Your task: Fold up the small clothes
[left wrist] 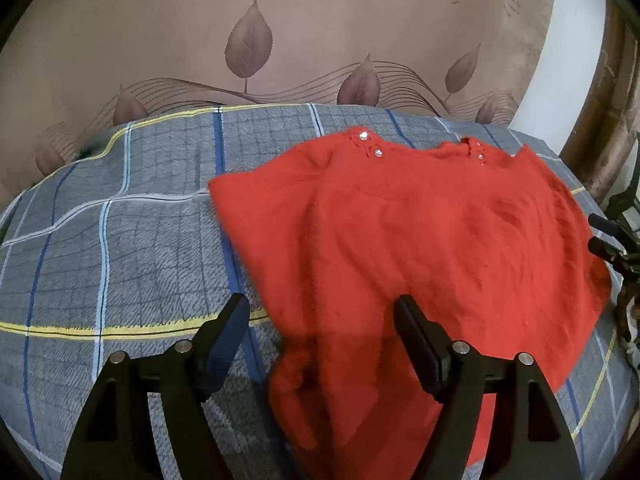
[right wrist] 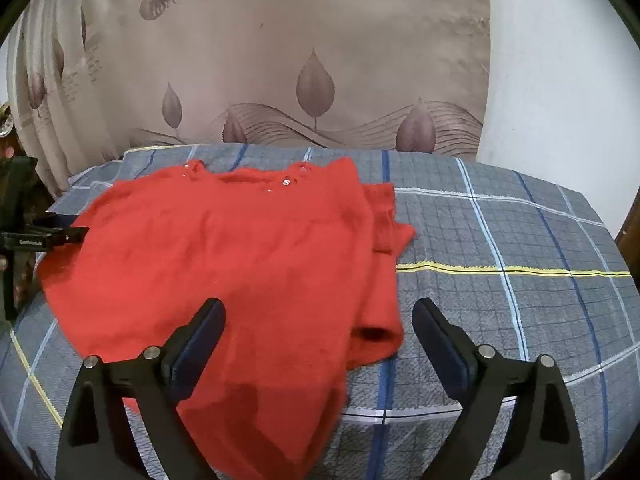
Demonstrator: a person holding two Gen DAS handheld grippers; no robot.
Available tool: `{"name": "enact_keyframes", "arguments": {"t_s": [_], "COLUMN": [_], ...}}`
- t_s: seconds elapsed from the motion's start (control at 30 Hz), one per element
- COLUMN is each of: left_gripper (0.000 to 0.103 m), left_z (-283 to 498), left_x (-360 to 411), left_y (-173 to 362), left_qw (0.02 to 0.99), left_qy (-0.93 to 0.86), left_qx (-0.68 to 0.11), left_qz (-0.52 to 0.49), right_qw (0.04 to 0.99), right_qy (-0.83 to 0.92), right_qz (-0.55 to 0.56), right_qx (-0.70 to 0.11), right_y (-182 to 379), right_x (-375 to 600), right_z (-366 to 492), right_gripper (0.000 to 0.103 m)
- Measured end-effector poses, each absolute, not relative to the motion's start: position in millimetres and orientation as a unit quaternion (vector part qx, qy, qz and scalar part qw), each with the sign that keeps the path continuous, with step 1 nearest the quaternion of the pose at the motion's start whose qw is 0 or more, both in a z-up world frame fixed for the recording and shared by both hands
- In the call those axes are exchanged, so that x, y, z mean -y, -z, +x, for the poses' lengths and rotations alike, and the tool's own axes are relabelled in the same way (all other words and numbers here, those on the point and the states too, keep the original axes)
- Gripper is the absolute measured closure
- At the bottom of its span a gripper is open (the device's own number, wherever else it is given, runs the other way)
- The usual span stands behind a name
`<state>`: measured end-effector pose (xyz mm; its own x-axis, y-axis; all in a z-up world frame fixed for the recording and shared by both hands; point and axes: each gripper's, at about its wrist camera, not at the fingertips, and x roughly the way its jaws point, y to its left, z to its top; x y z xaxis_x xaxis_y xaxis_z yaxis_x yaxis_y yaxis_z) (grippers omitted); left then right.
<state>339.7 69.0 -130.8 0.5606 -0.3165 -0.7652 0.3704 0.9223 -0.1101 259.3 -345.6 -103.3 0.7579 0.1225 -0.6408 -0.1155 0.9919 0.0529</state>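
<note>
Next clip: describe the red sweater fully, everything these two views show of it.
The red sweater looks like fuzzy knit, with small shiny beads beside the neckline at its far end. It lies mostly flat on the grey plaid blanket, hem toward the cameras. One sleeve is folded along the side, cuff opening showing in the right wrist view. The open left gripper and open right gripper straddle its near edges; neither visibly pinches it.

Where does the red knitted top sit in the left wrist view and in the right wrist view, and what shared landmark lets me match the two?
Left wrist view: the red knitted top fills the centre and right, its near edge between the open left gripper.
Right wrist view: the top lies centre-left, reaching between the open right gripper.
Shared landmark: the shiny studs at its neckline, on the far side in both.
</note>
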Motion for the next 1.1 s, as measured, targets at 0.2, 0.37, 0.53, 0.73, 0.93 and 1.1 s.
{"name": "enact_keyframes", "arguments": {"t_s": [0.2,0.37,0.53,0.73,0.93,1.1], "left_gripper": [0.027,0.030,0.042,0.045,0.045,0.044], "left_z": [344.3,352.1,361.1,375.6,395.7,405.1], "left_x": [-73.6,-84.1,-103.9,-116.7,-102.6,-92.5], "left_y": [134.8,138.9,141.6,144.2,145.9,146.8], "left_qw": [0.874,0.861,0.847,0.826,0.787,0.789], "left_qy": [0.223,0.257,0.287,0.311,0.348,0.342], "left_qx": [-0.431,-0.439,-0.442,-0.458,-0.490,-0.486], "left_qz": [0.022,-0.017,-0.071,-0.108,-0.138,-0.155], "right_qw": [0.935,0.934,0.932,0.932,0.932,0.930], "right_qy": [-0.062,-0.061,-0.060,-0.059,-0.057,-0.055], "right_qz": [0.004,0.005,0.008,0.007,0.000,-0.008], "right_qx": [-0.349,-0.353,-0.356,-0.357,-0.359,-0.362], "right_y": [106.2,108.1,108.8,109.4,110.3,112.2], "right_x": [345.4,345.8,346.7,346.7,344.7,342.4], "right_z": [260.9,261.4,262.5,263.8,263.8,265.1], "right_gripper": [0.005,0.003,0.002,0.002,0.001,0.000]}}
